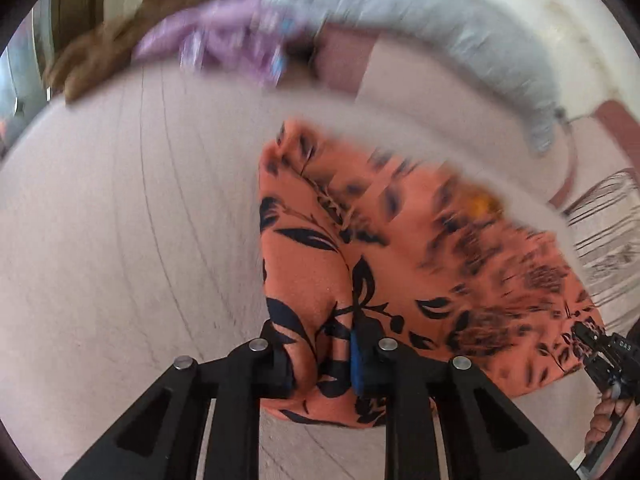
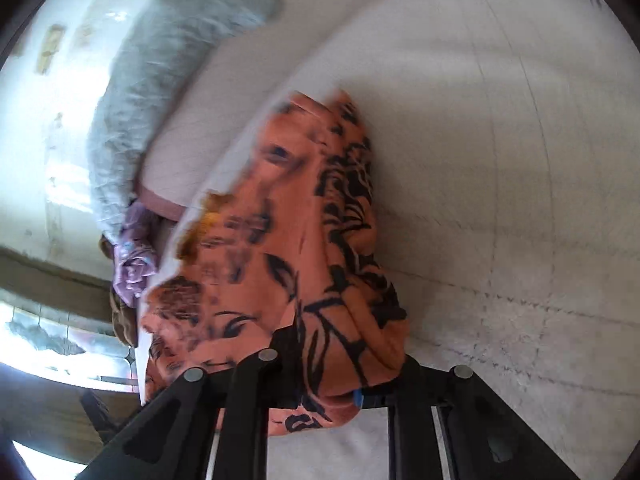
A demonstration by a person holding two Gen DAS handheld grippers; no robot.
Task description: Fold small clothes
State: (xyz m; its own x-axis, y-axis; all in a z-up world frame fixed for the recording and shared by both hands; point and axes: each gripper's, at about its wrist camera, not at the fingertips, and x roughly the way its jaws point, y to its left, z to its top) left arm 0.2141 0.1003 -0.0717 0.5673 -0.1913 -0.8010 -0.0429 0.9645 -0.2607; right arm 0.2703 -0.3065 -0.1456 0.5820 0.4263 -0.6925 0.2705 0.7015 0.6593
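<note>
Garment (image 1: pixel 400 248): orange, black leaf print; soft, light, limp, likely to sag; best held at edges. Lies on pale bed (image 1: pixel 120 240), partly lifted. Left gripper (image 1: pixel 324 356) clamped on its edge; right gripper (image 2: pixel 326 384) likewise. Beyond: brown cloth (image 1: pixel 92 60), purple item (image 1: pixel 224 40), grey bundle (image 1: pixel 460 32); nothing obstructs

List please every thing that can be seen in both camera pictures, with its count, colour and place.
garment: one, orange with dark leaf print, on the pale surface, pinched at two places
bed surface: one, pale cream, under the garment
bundle: one, lilac, at the far edge
blanket: one, grey, rumpled, beyond the surface
brown cloth: one, beside the lilac bundle
left gripper: one, black, shut on the garment
right gripper: one, black, shut on the garment
hand: one, holding the right gripper
</note>
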